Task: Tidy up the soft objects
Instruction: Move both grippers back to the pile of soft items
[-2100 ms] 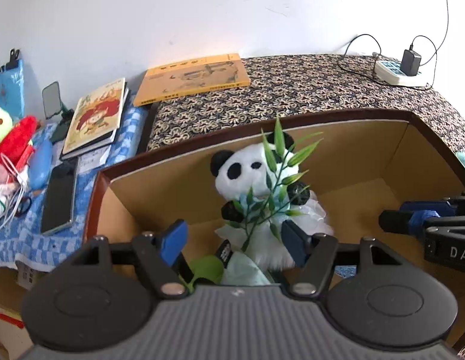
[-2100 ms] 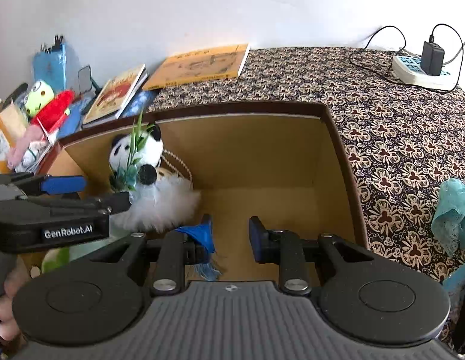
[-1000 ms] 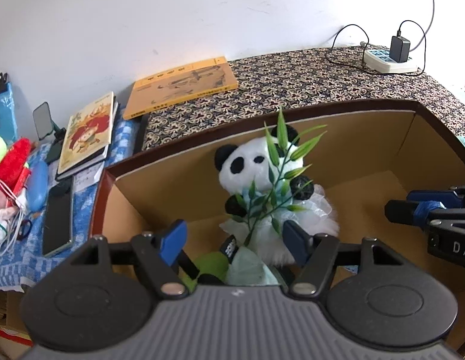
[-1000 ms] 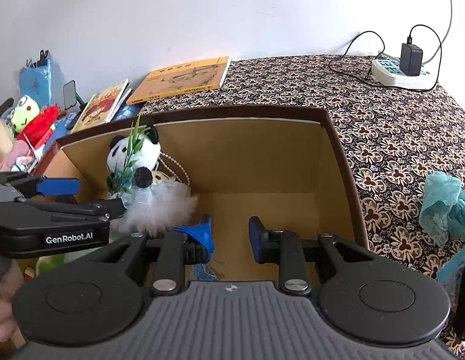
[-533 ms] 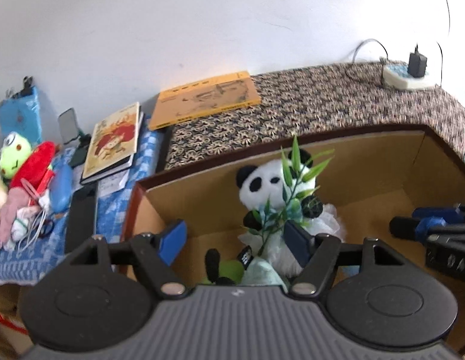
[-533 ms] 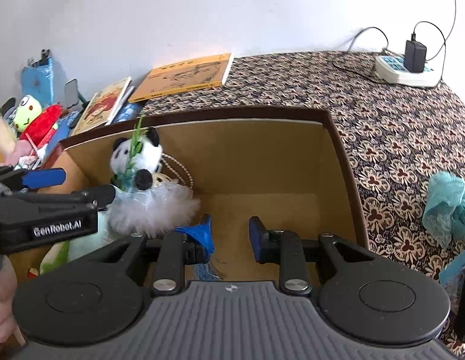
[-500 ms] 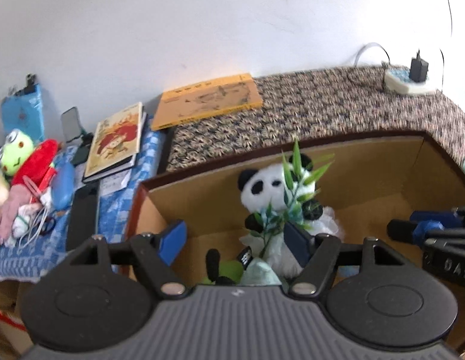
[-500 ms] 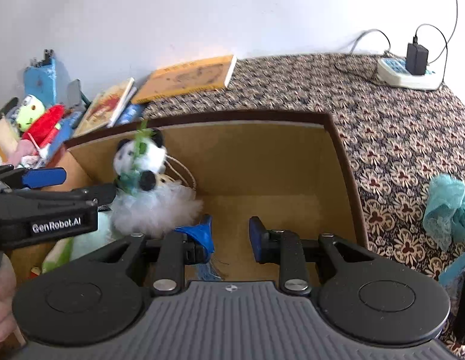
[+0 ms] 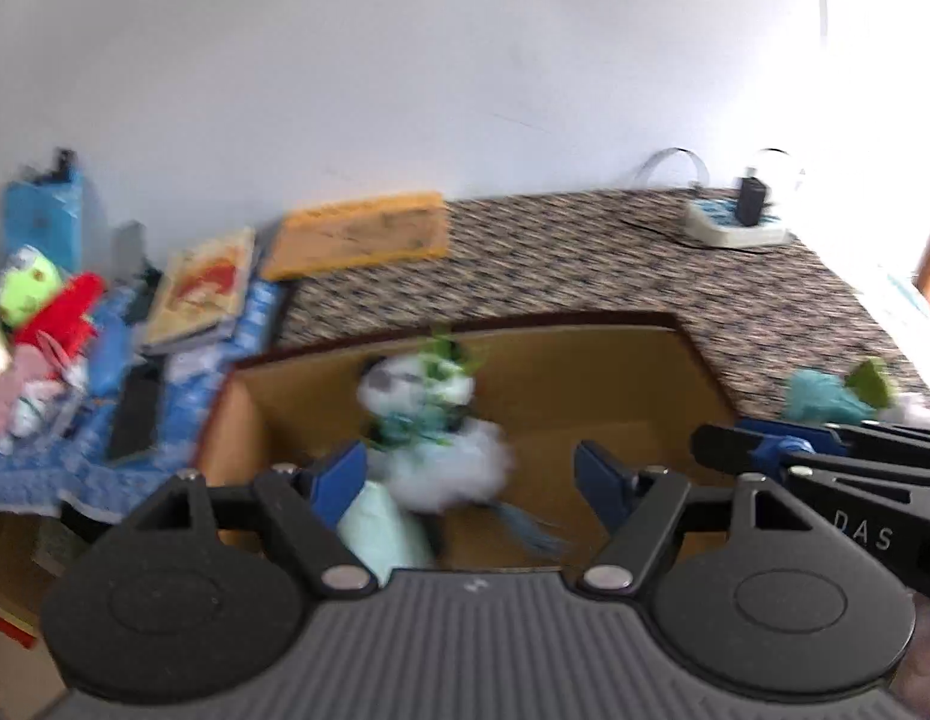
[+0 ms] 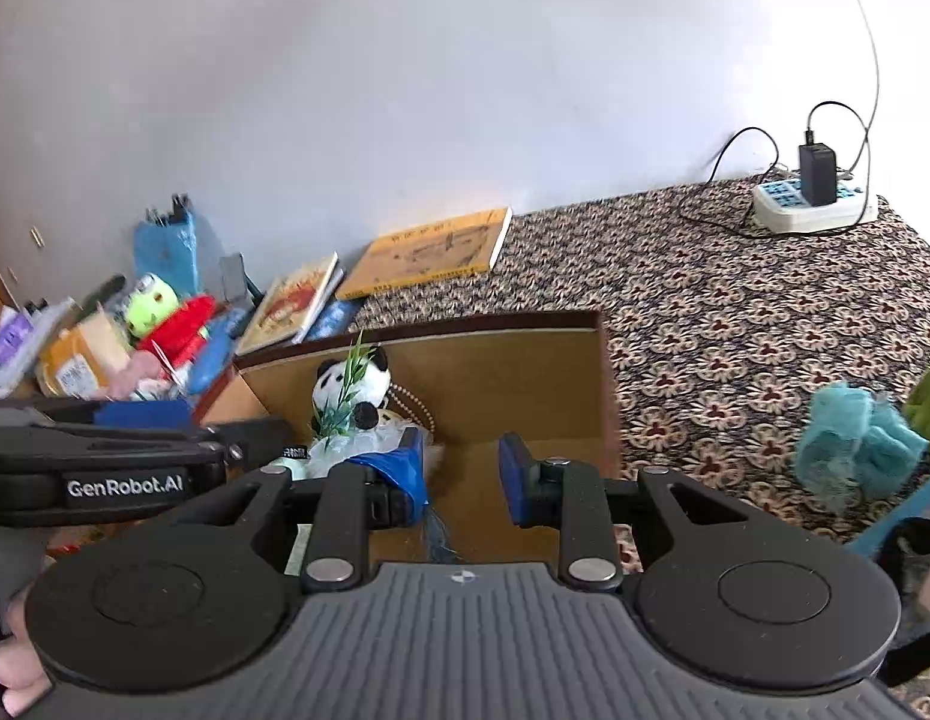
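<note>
1. Our left gripper (image 9: 470, 483) stands above the near edge of the box (image 9: 585, 324); its jaws are wide apart and have just been opening further, with nothing pressed between the pads.
2. The panda (image 10: 351, 387) sits inside the box against the far wall on its left side, upright, with a green sprig across its front and white fluff under it. A pale green soft thing (image 9: 378, 531) lies just in front of it, close beside our left gripper's left pad; whether they touch, the blur hides.
3. Our right gripper (image 10: 462, 471) hangs over the box's near edge, jaws apart with a clear gap. A scrap of blue material clings to its left pad, and nothing is gripped.
4. We judge the panda's placement done and both hands free for the next item.
5. A teal plush (image 10: 855, 441) lies on the patterned cloth (image 10: 735, 300), right of the box and well apart from it. More soft toys (image 10: 165, 315) are piled to the left.
6. Next, we think, the right gripper should swing to the teal plush, open wider, and close on its bulk.
</note>
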A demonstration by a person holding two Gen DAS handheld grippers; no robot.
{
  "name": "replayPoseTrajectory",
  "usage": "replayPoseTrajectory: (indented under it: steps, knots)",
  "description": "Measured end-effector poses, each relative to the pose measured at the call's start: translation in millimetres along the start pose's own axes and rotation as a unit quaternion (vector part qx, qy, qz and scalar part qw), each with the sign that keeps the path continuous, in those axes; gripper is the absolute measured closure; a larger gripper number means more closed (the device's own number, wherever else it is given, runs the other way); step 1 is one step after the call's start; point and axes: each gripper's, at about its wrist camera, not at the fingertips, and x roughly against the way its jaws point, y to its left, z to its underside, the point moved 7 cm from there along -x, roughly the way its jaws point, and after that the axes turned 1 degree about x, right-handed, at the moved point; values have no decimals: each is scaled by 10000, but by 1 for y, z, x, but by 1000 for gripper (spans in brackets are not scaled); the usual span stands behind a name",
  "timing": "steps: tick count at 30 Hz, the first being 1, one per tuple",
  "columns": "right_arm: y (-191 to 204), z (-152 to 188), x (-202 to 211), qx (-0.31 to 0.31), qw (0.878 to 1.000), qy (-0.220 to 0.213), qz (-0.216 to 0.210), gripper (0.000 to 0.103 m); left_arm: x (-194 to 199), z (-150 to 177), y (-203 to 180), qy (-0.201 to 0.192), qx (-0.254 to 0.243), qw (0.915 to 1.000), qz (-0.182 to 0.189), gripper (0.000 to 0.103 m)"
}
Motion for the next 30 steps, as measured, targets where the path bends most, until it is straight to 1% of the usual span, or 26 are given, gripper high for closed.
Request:
replayPoseTrajectory:
  steps: [2, 4, 8, 12, 14, 16, 18, 20, 22, 26, 30]
  knots:
    - [-14, 1, 14, -70, 9999, -67, -80, 93, 5, 0, -17, -1, 5, 9997, 242, 28]
    - [-31, 2, 30, -132, 9997, -208, -73, 93, 11, -1, -36, -54, -20, 9989, 465, 28]
    - [-79, 5, 68, -374, 9982, -459, 83, 93, 21, -3, -88, -99, -168, 9932, 1148, 28]
    - [-133, 13, 98, -691, 9943, -585, 561, 93, 22, 1, -147, -105, -517, 9836, 1724, 28]
    - [-161, 22, 107, -906, 9913, -501, 811, 93, 17, 7, -175, -16, -724, 9781, 1949, 28]
    - [-186, 34, 110, -1053, 9882, -318, 1070, 93, 10, 16, -200, 113, -902, 9728, 2131, 28]
    - [-208, 47, 115, -1159, 9856, -129, 1221, 93, 0, 25, -223, 255, -1078, 9673, 2281, 28]
    - [-224, 60, 116, -1295, 9841, 120, 1214, 93, -14, 37, -243, 464, -1247, 9626, 2360, 28]
    - [-236, 68, 114, -1460, 9821, 275, 1160, 92, -28, 49, -257, 715, -1263, 9584, 2457, 28]
    - [-245, 69, 102, -1663, 9813, 490, 836, 92, -61, 69, -270, 1351, -1012, 9522, 2545, 28]
    - [-245, 68, 90, -1484, 9849, 673, 584, 92, -85, 77, -273, 1722, -588, 9482, 2602, 28]
